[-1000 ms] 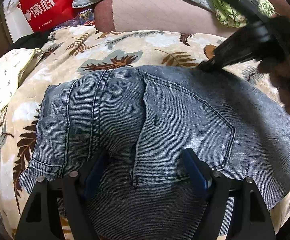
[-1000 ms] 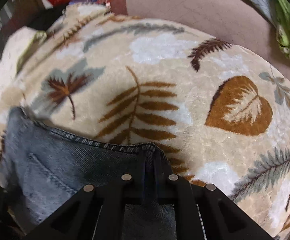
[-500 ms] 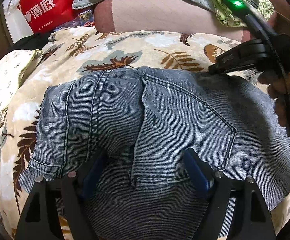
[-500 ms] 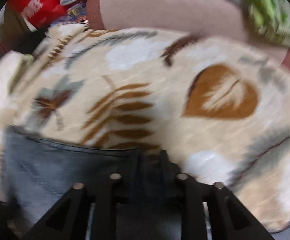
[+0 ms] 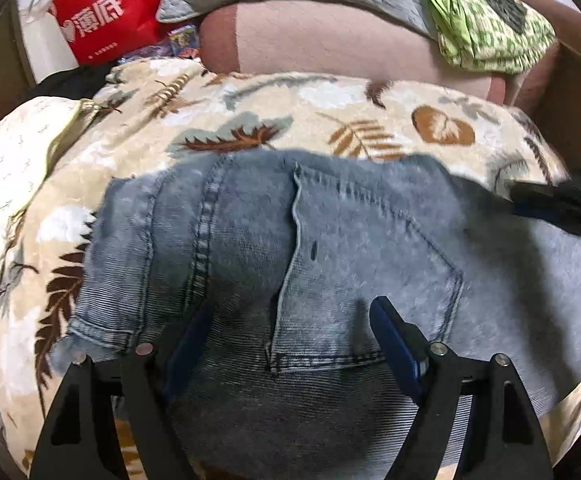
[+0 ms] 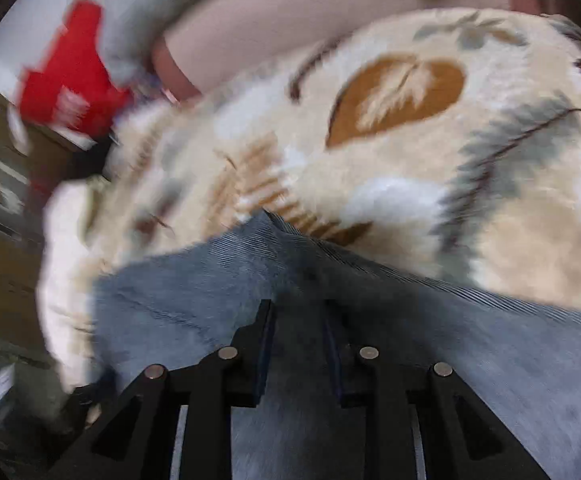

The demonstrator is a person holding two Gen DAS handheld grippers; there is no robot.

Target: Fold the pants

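Denim pants (image 5: 330,248) on leaf-print blanket (image 5: 250,120), two grippers in attendance.
Pants lie back-pocket (image 5: 374,276) up, spread across the blanket. Left gripper (image 5: 286,332): fingers wide apart, resting on the pants either side of the pocket's lower edge. Right gripper (image 6: 296,344): fingers slightly apart over the pants' far edge, fabric between them; view blurred. Beyond the blanket: pink cushion (image 5: 330,44), red bag (image 5: 102,16).

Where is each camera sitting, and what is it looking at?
Left wrist: sits on the left gripper, looking forward over the jeans; both its open fingers show.
Right wrist: sits on the right gripper, looking over the jeans' edge at the leaf blanket; its fingers show, blurred.
Both views share the jeans, leaf blanket and red bag.
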